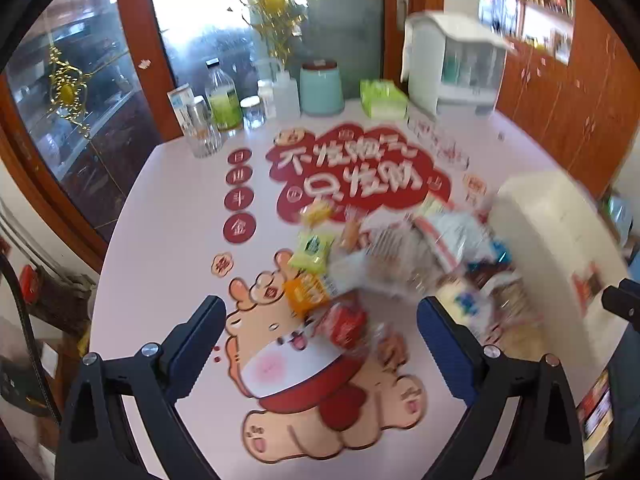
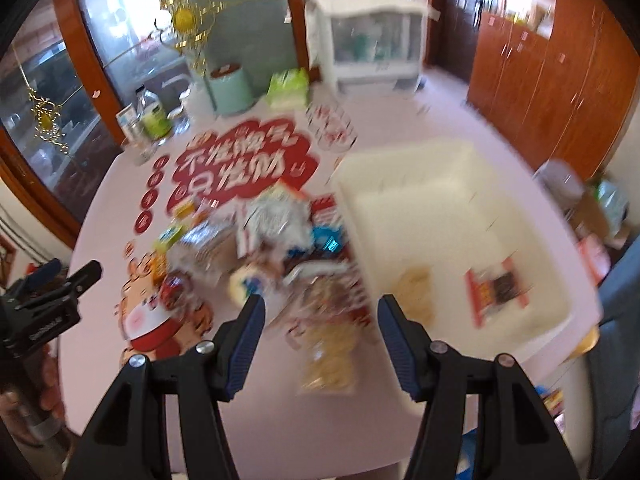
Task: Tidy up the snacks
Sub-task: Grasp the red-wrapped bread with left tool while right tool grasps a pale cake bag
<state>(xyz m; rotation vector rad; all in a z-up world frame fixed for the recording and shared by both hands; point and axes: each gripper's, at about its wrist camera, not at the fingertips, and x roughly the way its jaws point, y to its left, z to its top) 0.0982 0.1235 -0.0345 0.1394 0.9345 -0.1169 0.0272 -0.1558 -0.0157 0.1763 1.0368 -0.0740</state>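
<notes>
Both claws spread and empty: left claw (image 1: 320,320), right claw (image 2: 320,316) over snack pile (image 2: 272,248), frame centre, cream bin (image 2: 420,208) right, on worktop (image 2: 280,420).

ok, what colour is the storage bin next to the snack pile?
Cream-white bin, clearest in the right wrist view.

Teal canister (image 1: 321,87); perhaps tissue pack (image 1: 382,98)

snack pile (image 2: 272,248) on table (image 2: 280,432) | bin (image 2: 452,168) right of pile, apparently touching | two packets in bin
</notes>
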